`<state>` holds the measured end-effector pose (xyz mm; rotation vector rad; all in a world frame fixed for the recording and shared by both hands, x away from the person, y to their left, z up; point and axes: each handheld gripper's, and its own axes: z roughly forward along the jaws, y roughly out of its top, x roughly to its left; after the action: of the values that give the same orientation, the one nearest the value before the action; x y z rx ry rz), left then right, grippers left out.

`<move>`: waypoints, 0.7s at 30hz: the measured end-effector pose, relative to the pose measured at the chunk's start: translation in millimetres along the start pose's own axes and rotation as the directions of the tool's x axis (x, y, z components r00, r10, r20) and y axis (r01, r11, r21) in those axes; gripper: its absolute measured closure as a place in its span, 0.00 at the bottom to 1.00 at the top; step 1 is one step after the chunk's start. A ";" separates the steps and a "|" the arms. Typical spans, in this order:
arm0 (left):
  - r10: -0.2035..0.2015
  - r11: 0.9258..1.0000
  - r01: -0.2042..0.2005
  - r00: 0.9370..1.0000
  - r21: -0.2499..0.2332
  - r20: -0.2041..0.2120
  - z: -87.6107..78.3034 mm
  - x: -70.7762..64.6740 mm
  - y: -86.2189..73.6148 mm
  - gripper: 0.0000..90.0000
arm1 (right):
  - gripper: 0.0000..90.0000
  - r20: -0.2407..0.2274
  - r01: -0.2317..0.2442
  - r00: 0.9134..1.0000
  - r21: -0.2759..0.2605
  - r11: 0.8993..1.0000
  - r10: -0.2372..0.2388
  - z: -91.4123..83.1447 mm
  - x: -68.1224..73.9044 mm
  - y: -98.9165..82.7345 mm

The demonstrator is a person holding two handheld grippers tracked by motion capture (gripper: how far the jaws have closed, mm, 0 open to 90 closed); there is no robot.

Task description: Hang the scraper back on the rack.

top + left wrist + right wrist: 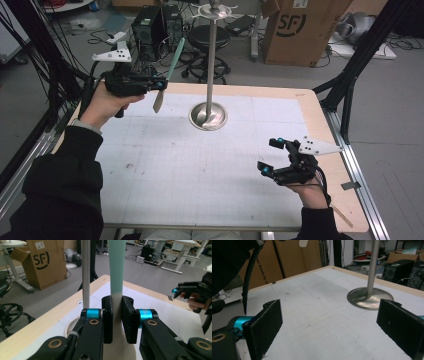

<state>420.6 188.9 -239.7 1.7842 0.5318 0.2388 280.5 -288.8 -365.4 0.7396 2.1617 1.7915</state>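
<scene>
White gridded mat (200,165) on wooden table (320,120); cardboard box (300,30) behind.

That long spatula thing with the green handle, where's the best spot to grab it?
Probably where the left gripper already pinches it: the narrow neck of the spatula, where the green handle meets the pale blade. It is flat and thin there, so the jaws come from both flat faces and press squarely. The right gripper sits open, empty, above the table.
</scene>
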 end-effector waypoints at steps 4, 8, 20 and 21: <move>-0.016 0.998 0.018 1.000 -0.053 0.023 5.3 2.7 11.2 0.89 | 0.06 0.010 -0.001 1.000 0.001 1.000 0.001 -1.5 -1.6 -0.6; -0.014 0.999 0.013 1.000 -0.043 -0.016 9.4 9.5 20.2 0.89 | 0.06 0.014 -0.009 1.000 -0.008 1.000 0.009 -5.9 -1.5 0.3; -0.023 0.999 0.021 0.998 -0.043 -0.066 21.5 17.1 37.1 0.89 | 0.06 0.012 0.000 1.000 -0.018 1.000 0.000 -9.5 0.2 2.3; -0.015 0.999 0.011 0.997 -0.045 -0.079 21.6 17.0 37.2 0.89 | 0.06 0.013 0.003 1.000 -0.020 1.000 -0.003 -10.3 0.1 2.4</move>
<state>453.2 171.1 -212.3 1.7332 0.5898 0.3108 276.0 -297.2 -360.8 0.7409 2.1320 1.7990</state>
